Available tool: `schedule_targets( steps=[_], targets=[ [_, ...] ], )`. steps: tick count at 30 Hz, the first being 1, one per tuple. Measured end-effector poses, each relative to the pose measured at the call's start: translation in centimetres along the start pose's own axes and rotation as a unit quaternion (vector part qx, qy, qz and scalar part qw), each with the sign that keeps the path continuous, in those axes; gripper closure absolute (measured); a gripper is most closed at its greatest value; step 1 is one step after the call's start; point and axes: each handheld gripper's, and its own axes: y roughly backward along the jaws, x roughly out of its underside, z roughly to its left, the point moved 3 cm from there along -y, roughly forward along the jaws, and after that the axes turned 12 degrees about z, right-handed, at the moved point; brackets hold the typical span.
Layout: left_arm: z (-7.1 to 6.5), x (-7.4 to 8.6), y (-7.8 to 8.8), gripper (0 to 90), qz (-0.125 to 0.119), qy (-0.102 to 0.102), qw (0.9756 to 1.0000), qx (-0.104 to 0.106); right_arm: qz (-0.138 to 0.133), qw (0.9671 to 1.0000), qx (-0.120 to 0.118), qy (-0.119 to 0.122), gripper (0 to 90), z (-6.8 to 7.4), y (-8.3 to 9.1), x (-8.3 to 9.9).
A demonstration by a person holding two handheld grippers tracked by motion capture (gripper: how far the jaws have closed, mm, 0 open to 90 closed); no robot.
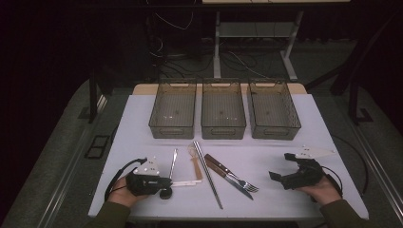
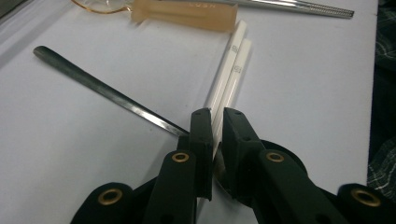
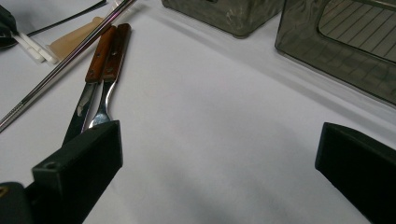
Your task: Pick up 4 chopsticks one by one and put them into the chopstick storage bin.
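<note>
Three mesh bins (image 1: 222, 110) line white tabletop (image 1: 285, 156) — dark room.

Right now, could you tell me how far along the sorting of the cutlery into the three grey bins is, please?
Done: nothing; all three grey mesh bins look empty. In hand: the left gripper is shut on the pair of white plastic chopsticks; the right gripper rests open. Left: the wooden-handled fork and knife, long steel chopsticks and slim metal utensil.
</note>
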Motion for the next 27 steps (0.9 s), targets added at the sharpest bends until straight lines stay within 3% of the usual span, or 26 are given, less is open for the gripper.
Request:
schedule_targets(
  steps=[4, 17, 27],
  targets=[
    [0.04, 0.07, -0.28, 80.7, 0.01, -0.002, 0.9999, -0.003, 0.001, 1.0, 0.0, 0.001, 0.8, 0.01, -0.01, 0.0],
    [-0.02, 0.5, -0.37, 79.3, 0.003, 0.003, 0.9999, 0.012, 0.0, 1.0, 0.0, 0.001, 0.8, 0.0, 0.02, 0.0],
    [-0.18, 0.63, -0.41, 82.2, 0.0, -0.015, 0.9997, 0.021, 0.0, 1.0, -0.001, 0.004, 0.8, 0.01, 0.03, 0.0]
  ],
)
